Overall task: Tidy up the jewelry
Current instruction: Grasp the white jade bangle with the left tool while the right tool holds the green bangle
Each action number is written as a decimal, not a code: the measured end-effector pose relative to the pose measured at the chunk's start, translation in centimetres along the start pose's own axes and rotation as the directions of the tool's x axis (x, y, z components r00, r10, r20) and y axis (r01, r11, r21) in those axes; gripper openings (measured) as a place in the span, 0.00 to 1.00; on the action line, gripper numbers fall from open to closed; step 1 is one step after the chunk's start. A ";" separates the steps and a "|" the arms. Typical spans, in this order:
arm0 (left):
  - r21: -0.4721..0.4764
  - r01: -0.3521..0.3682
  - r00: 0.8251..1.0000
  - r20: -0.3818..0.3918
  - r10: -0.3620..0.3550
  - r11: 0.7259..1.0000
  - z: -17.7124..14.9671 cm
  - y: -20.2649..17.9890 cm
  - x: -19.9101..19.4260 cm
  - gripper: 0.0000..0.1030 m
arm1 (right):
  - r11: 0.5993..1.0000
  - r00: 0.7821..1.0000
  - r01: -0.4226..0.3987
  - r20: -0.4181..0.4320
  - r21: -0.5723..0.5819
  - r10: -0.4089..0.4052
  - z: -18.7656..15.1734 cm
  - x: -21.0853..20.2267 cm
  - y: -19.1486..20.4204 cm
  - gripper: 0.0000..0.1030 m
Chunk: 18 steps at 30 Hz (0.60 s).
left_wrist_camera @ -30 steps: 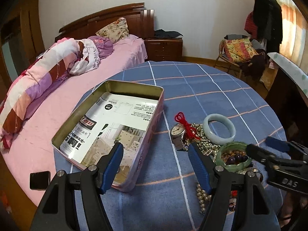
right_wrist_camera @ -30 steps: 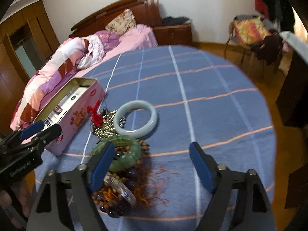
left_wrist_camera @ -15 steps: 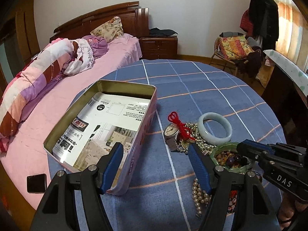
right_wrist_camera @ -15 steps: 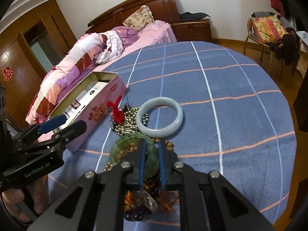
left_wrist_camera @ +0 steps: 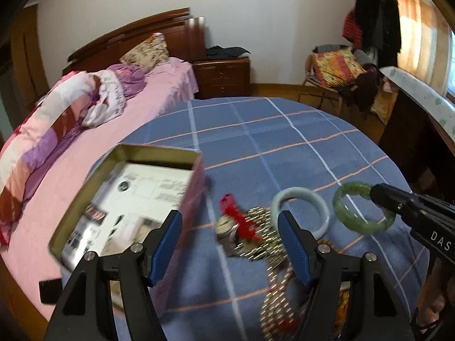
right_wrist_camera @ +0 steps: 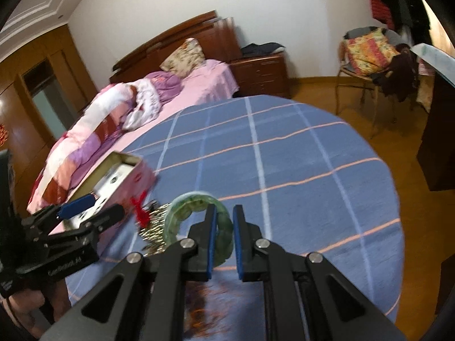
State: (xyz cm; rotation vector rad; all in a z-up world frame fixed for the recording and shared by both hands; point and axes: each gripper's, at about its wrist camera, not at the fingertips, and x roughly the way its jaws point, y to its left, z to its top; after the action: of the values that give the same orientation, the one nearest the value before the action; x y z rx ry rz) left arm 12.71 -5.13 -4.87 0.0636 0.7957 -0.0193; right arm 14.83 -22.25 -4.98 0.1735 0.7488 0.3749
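Observation:
My right gripper (right_wrist_camera: 223, 213) is shut on a green jade bangle (right_wrist_camera: 182, 207), which hangs clear of the blue checked cloth. In the left wrist view the bangle (left_wrist_camera: 339, 203) sticks out from the right gripper (left_wrist_camera: 378, 193) at the right. My left gripper (left_wrist_camera: 229, 218) is open with nothing between its fingers, above the gap between the open tin box (left_wrist_camera: 159, 149) and the jewelry pile. The pile holds a pale bangle (left_wrist_camera: 295, 191), a watch with a red knot (left_wrist_camera: 233, 221), a shiny bead chain (left_wrist_camera: 264, 221) and a blurred pearl string (left_wrist_camera: 273, 292). The left gripper (right_wrist_camera: 93, 207) also shows beside the tin (right_wrist_camera: 133, 176).
The round table (right_wrist_camera: 284, 156) drops off to wood floor on the right. A pink bed (left_wrist_camera: 128, 119) lies against its left side with a dark phone (left_wrist_camera: 49, 289) on it. Behind stand a nightstand (left_wrist_camera: 224, 76), a chair with clothes (left_wrist_camera: 335, 68) and a dark cabinet (left_wrist_camera: 412, 130).
The right gripper closed on the green bangle and raised it off the bead pile. The left gripper shifted rightward, away from the tin toward the pile.

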 end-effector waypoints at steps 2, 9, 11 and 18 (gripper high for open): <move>0.012 0.001 1.000 -0.016 -0.001 1.000 0.4 -0.8 1.3 0.68 | 1.000 0.999 0.031 0.013 0.002 -0.031 0.1 0.3 -0.7 0.14; 0.075 0.023 0.995 -0.095 -0.016 0.997 1.2 -3.0 5.6 0.46 | 0.998 0.999 0.051 -0.001 0.040 -0.051 -0.2 1.7 -1.9 0.14; 0.079 0.027 0.993 -0.117 -0.018 0.997 1.2 -3.2 6.4 0.41 | 0.998 0.999 0.053 -0.001 0.042 -0.053 -0.4 1.8 -2.2 0.14; 0.121 0.060 0.989 -0.139 -0.042 0.991 1.3 -4.3 7.6 0.33 | 0.998 0.998 0.058 -0.010 0.038 -0.058 -0.8 1.9 -2.3 0.14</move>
State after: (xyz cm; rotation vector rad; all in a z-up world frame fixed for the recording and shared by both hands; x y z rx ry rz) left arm 18.79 -9.50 -9.62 0.1647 0.9326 -0.1147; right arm 16.18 -23.61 -7.44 0.1861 0.7688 0.3064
